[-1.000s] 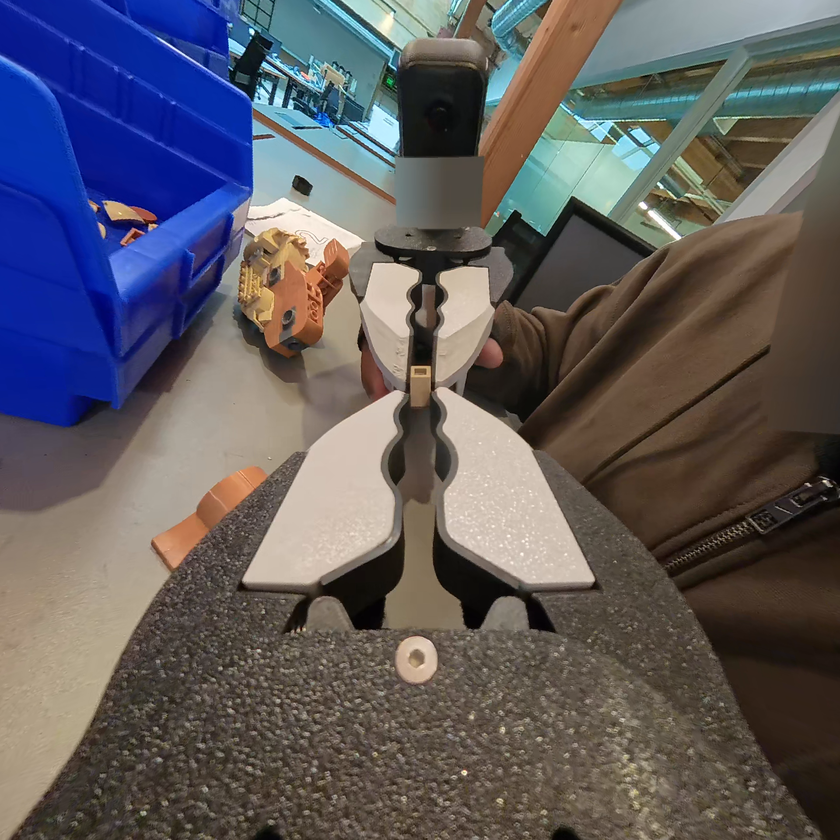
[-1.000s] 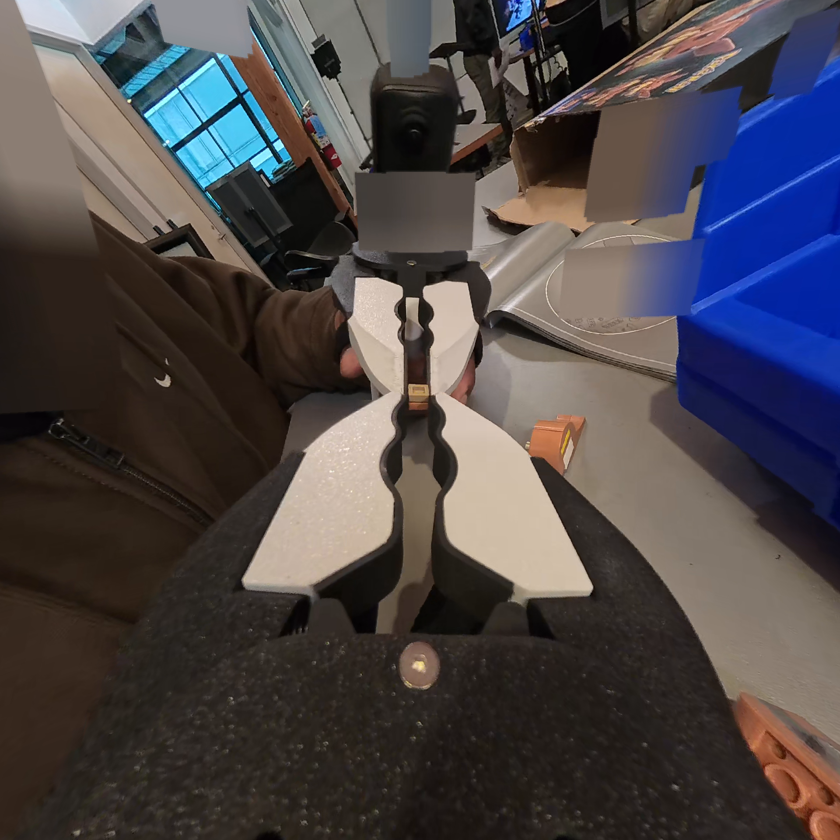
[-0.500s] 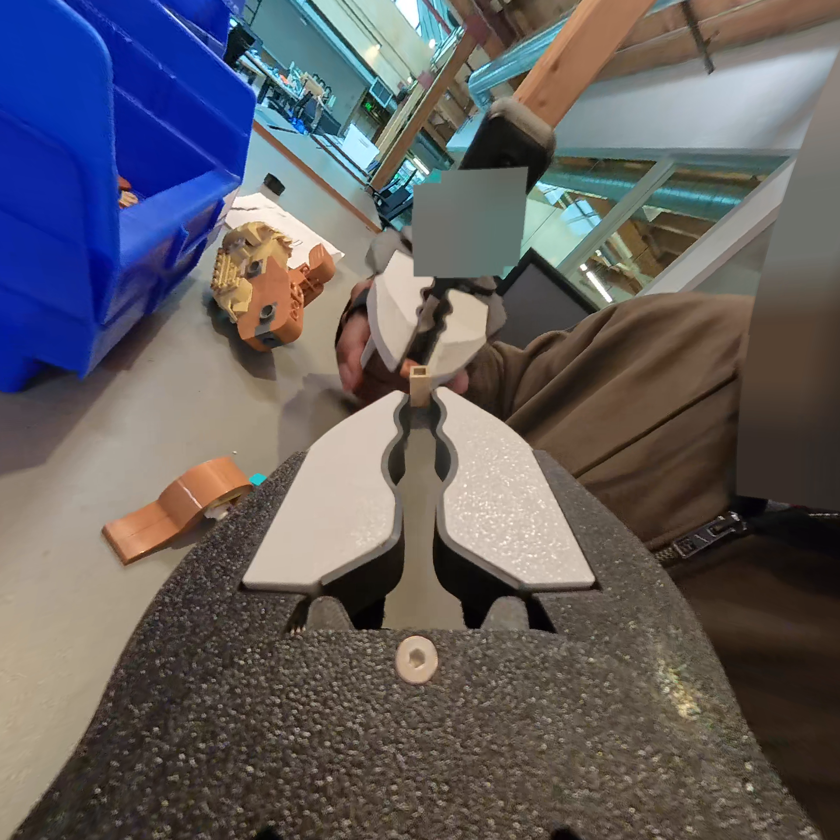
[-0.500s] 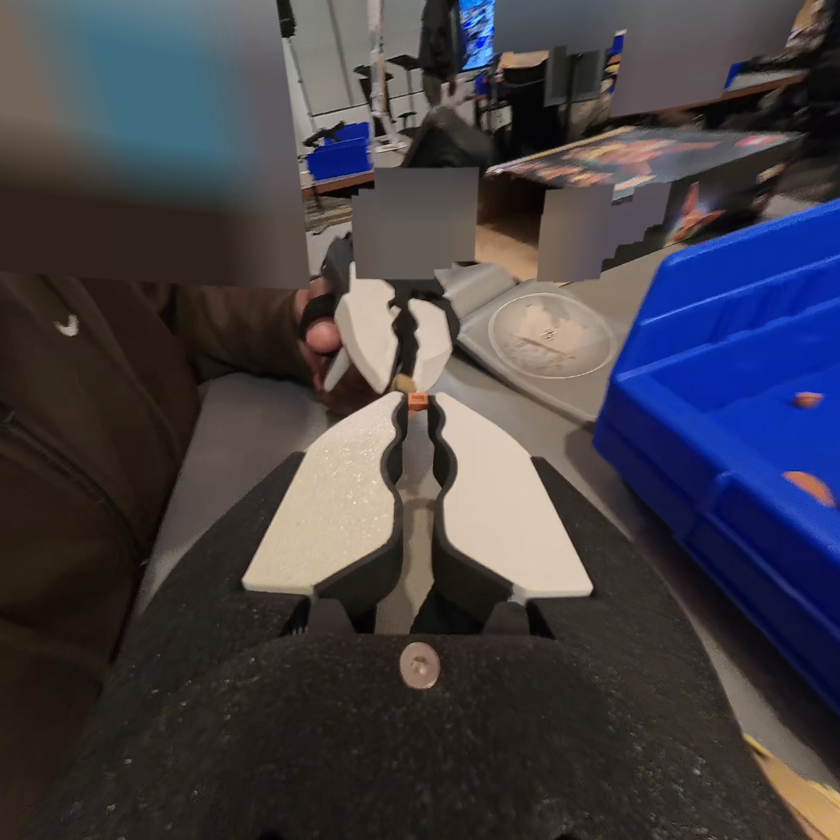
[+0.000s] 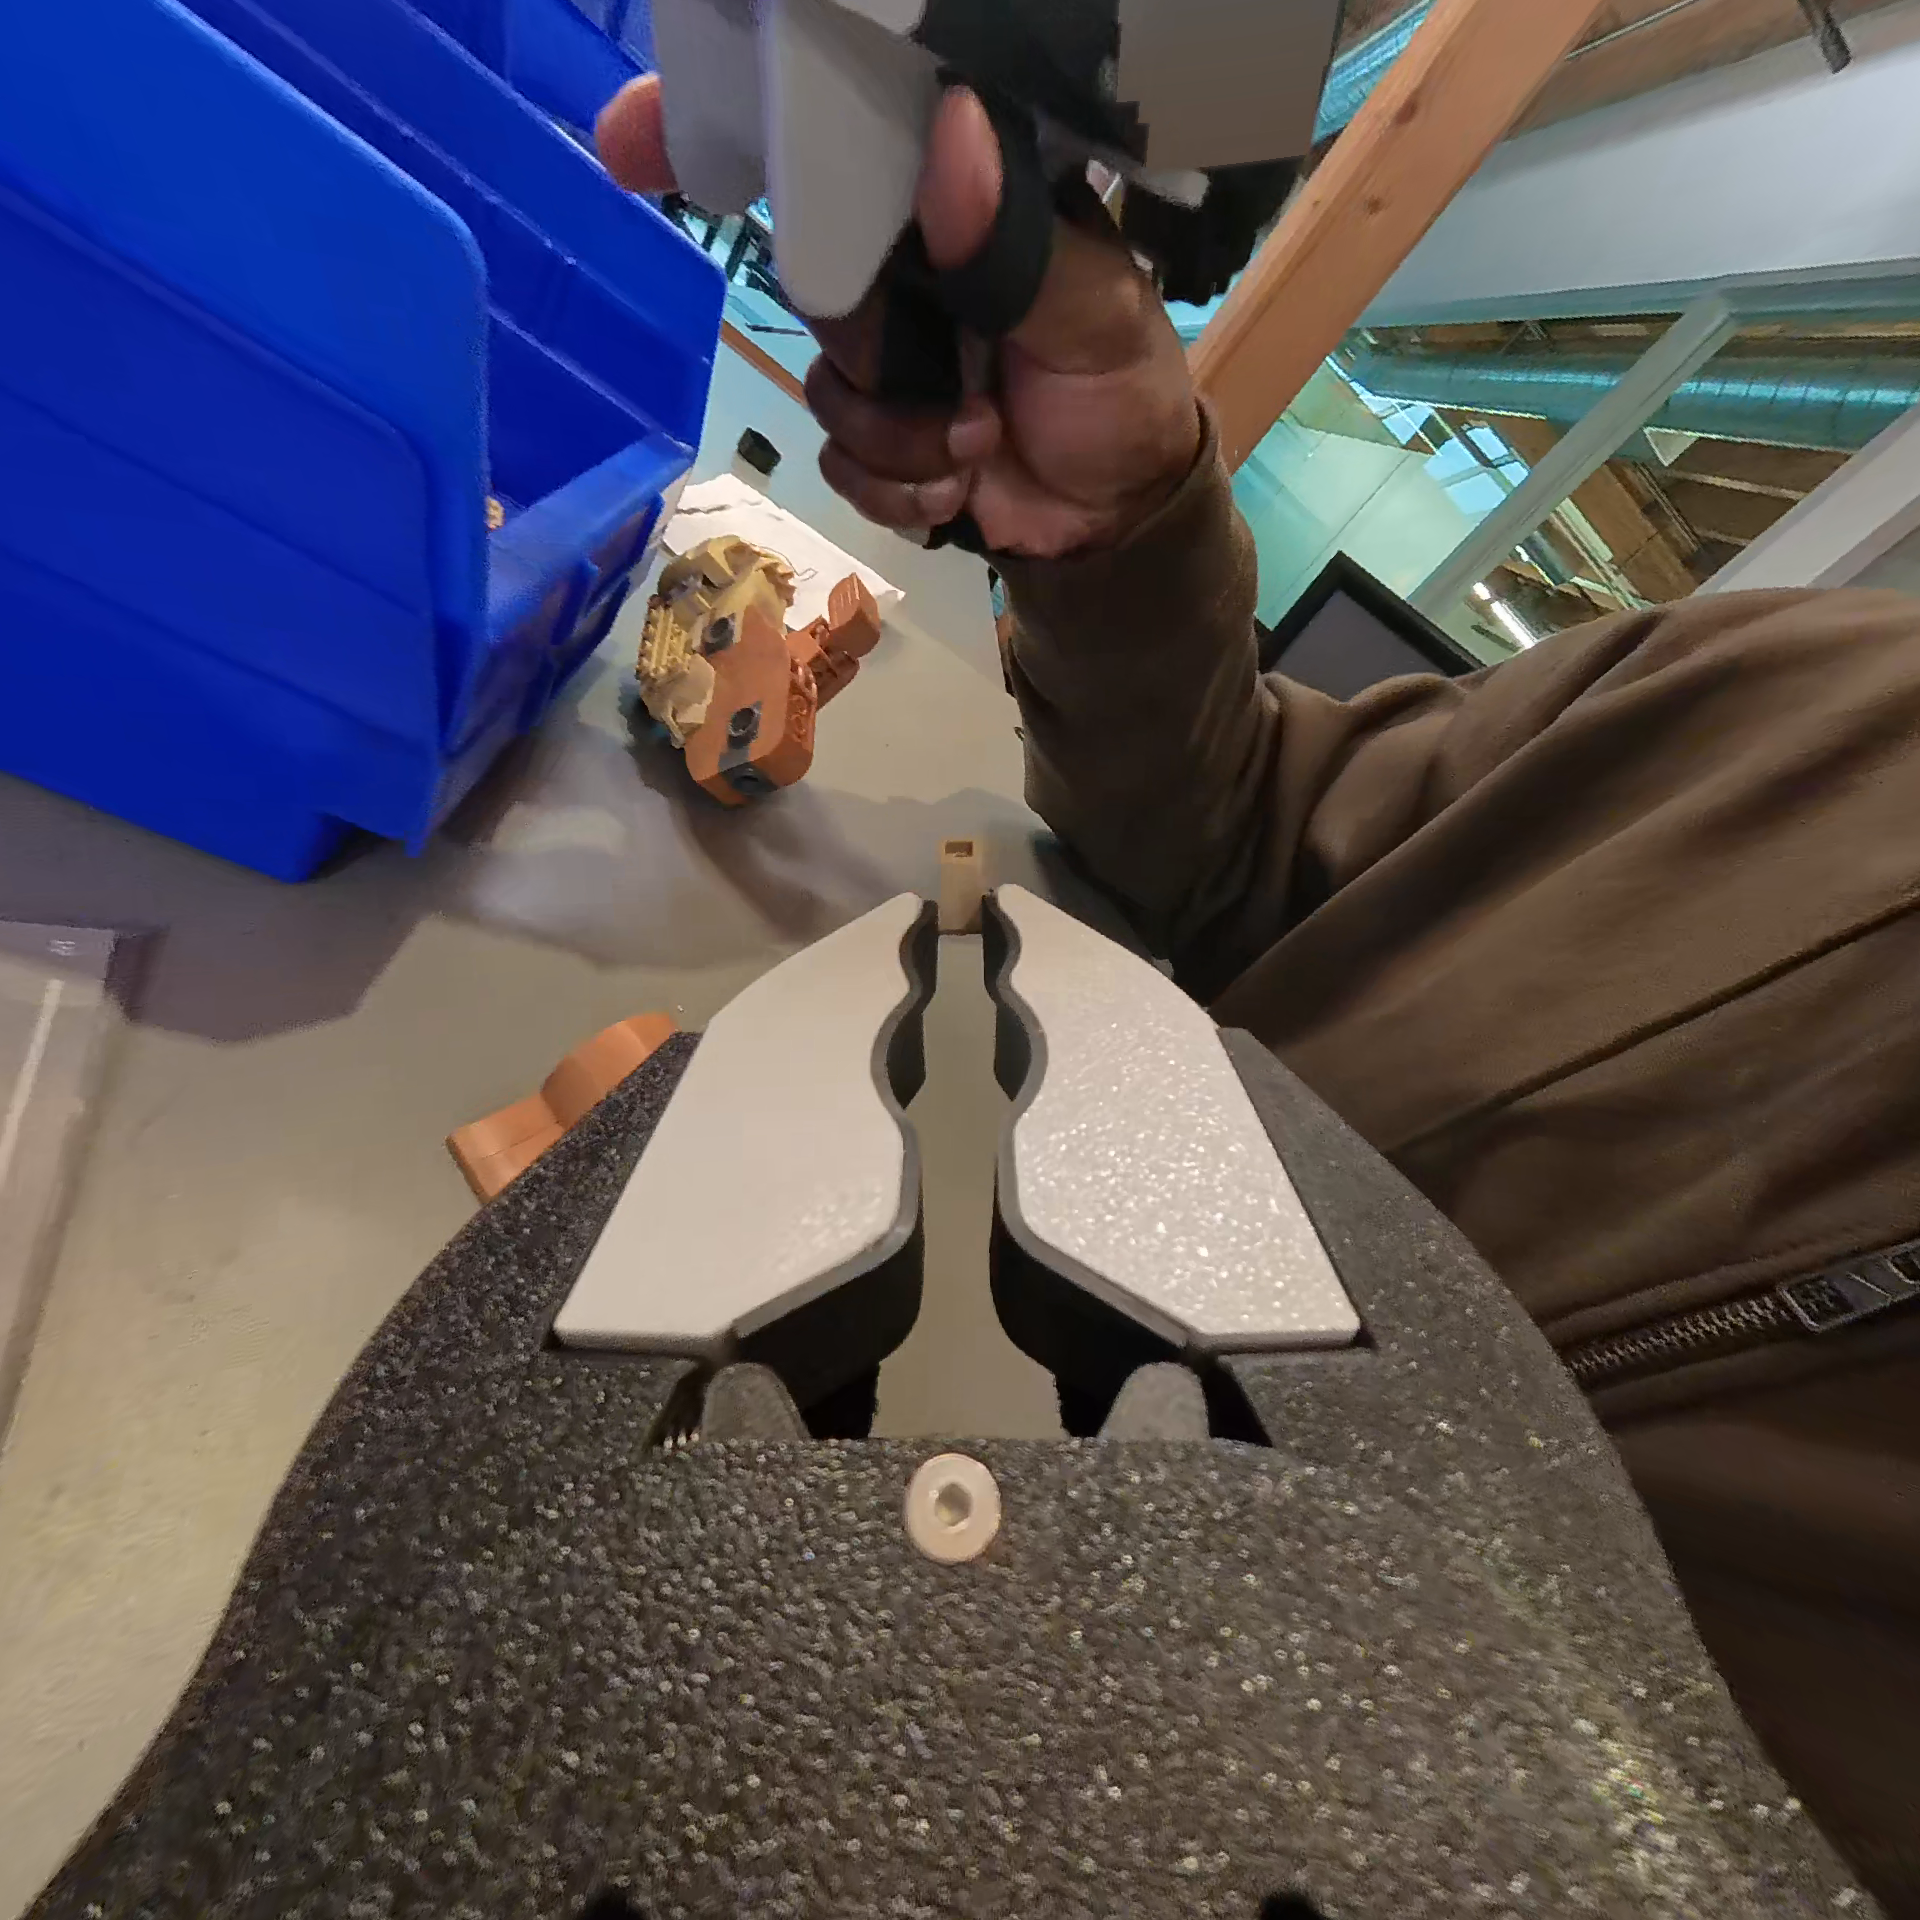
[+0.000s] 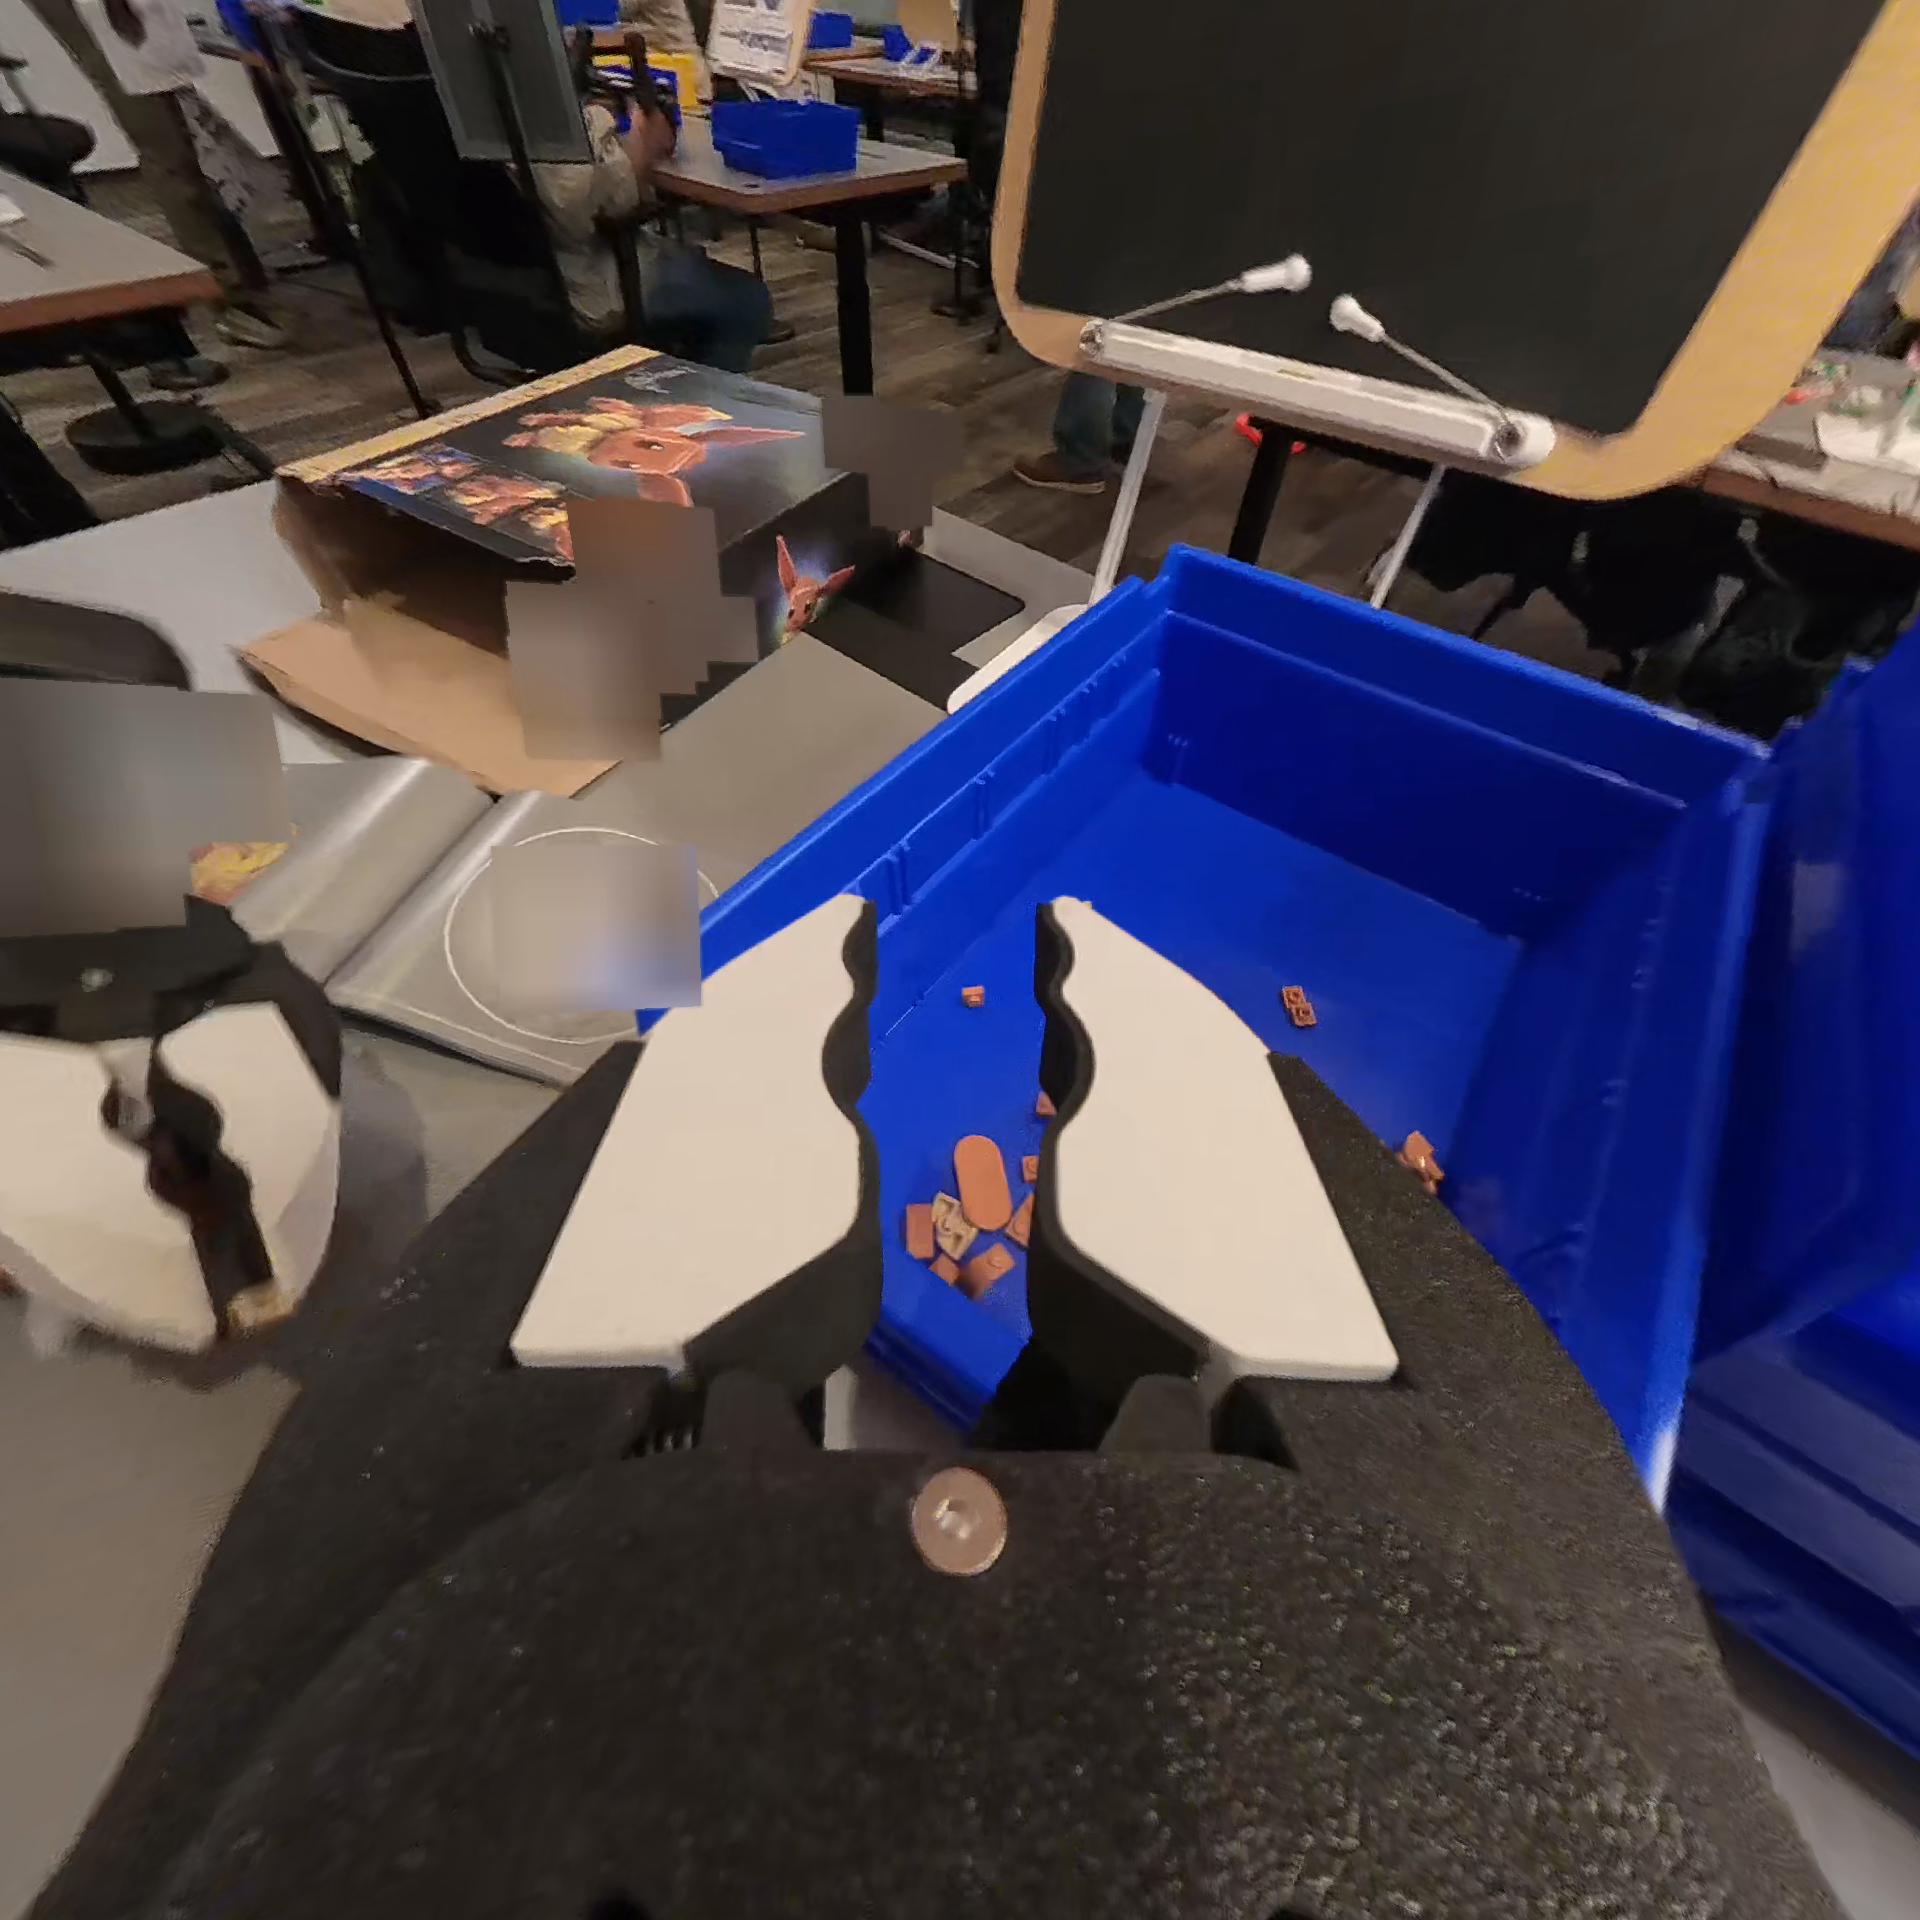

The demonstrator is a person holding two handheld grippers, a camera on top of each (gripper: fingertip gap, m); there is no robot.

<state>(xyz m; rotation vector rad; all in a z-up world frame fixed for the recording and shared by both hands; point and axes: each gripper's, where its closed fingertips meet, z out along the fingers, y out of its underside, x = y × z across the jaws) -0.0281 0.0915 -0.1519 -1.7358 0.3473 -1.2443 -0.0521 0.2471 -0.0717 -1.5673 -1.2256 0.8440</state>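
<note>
Tan, small and hollow-ended: a brick piece (image 5: pixel 959 881) pinched between the fingertips of the left gripper (image 5: pixel 959 914), both pads pressed against its sides, its open end sticking out past the tips. Held above the grey tabletop (image 5: pixel 260 1195), just in front of a brown sleeve (image 5: pixel 1143 727). Farther off on the table, a half-built orange-and-tan brick model (image 5: pixel 732 681) lying on its side beside a stack of blue bins (image 5: pixel 260 468), with a white sheet of paper (image 5: pixel 748 509) behind it. Near the gripper's left flank, a curved orange piece (image 5: pixel 561 1101) flat on the table. Overhead, a hand (image 5: pixel 997 416) wrapped round the handle of the other gripper.

Right gripper (image 6: pixel 956 914) open, jaws spread wide with nothing between them, poised over an open blue bin (image 6: pixel 1351 727). On the bin floor, seen through the gap, a small orange stud piece (image 6: pixel 972 997); nearer in, a loose cluster of orange pieces (image 6: pixel 971 1216); off to the right, a small orange plate (image 6: pixel 1299 1006). Left of the bin, an open grey booklet (image 6: pixel 416 883) and a torn printed cardboard box (image 6: pixel 582 468). At the left edge, blurred, the left gripper again.
</note>
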